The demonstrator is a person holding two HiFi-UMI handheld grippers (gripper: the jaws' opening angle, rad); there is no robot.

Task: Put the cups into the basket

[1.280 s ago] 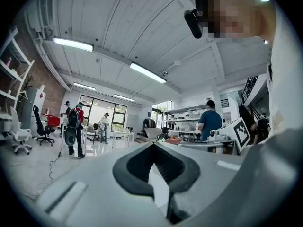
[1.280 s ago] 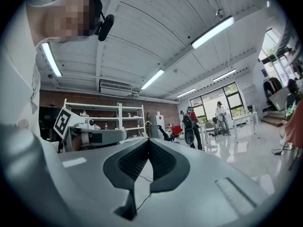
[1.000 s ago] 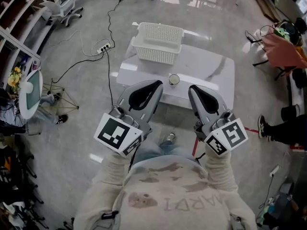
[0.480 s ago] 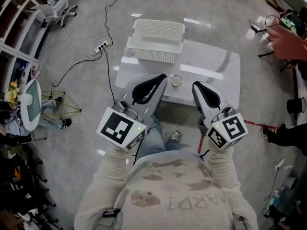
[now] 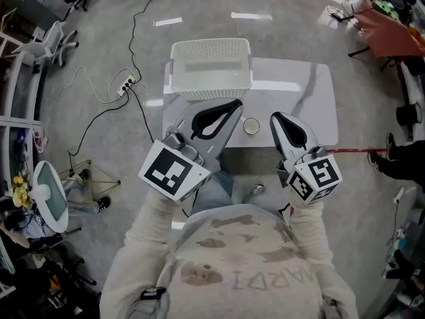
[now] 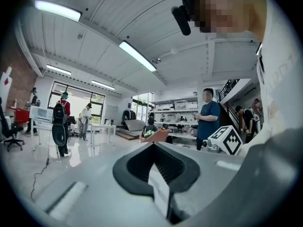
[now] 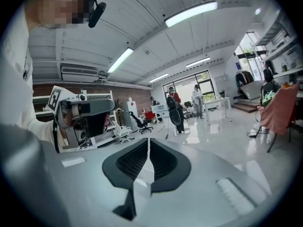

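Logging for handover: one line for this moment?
left gripper: shut, empty | right gripper: shut, empty | cup: on table | basket: empty

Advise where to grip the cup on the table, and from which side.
Probably best to grip the cup by its wall, one finger inside the rim, coming from above: it stands upright, mouth open upward, with bare table around it. The right tongs are shut and must open first.

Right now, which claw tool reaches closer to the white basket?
The left gripper: seen from above, its tip nearly meets the basket; the right gripper ends beside the cup.
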